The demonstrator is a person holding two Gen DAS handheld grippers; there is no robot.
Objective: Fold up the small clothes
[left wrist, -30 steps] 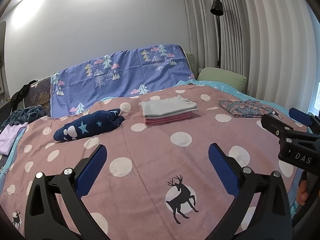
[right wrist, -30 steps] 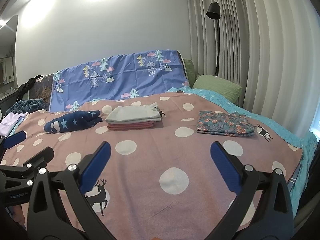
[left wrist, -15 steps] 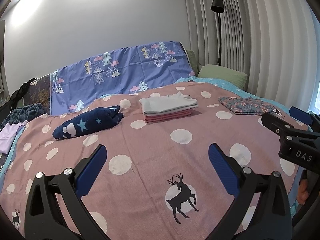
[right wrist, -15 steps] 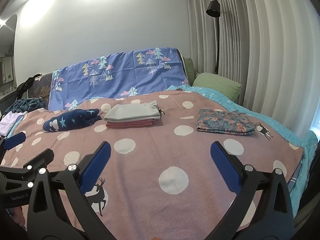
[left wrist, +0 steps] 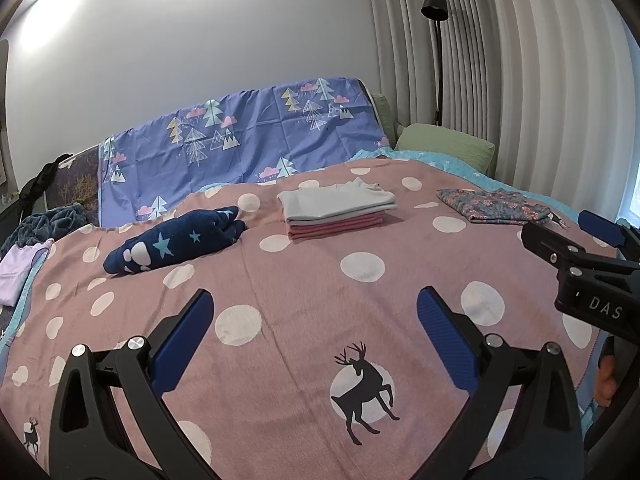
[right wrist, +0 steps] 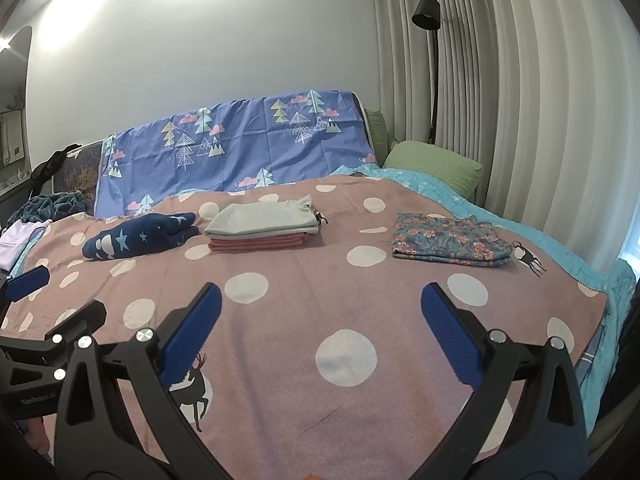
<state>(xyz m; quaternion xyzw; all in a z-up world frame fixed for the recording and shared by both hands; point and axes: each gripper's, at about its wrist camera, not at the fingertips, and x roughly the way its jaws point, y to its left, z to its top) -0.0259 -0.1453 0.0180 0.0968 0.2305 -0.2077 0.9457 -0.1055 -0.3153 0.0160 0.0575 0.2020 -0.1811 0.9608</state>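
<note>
A folded stack, grey on top and pink beneath [left wrist: 336, 210] [right wrist: 262, 228], lies mid-bed on the pink dotted blanket [left wrist: 304, 288] [right wrist: 328, 292]. Left of it lies a crumpled navy star-print garment [left wrist: 176, 240] [right wrist: 140, 238]. A folded floral garment [left wrist: 494, 206] [right wrist: 450, 240] rests to the right. My left gripper [left wrist: 314, 322] hovers open over the near blanket, holding nothing. My right gripper [right wrist: 320, 318] is also open and empty, well short of the floral piece. Each gripper shows at the edge of the other's view: the right one [left wrist: 580, 240], the left one [right wrist: 48, 300].
A blue tree-print sheet [left wrist: 240, 148] drapes the headboard. A green pillow [right wrist: 434, 168] sits at the back right by the curtains [right wrist: 520, 100] and a floor lamp [right wrist: 426, 12]. Lilac and dark clothes [left wrist: 24, 248] lie off the bed's left side.
Both views have tilted slightly downward toward the bed, so the clothes sit lower in frame. Both grippers remain open and nothing on the bed has moved.
</note>
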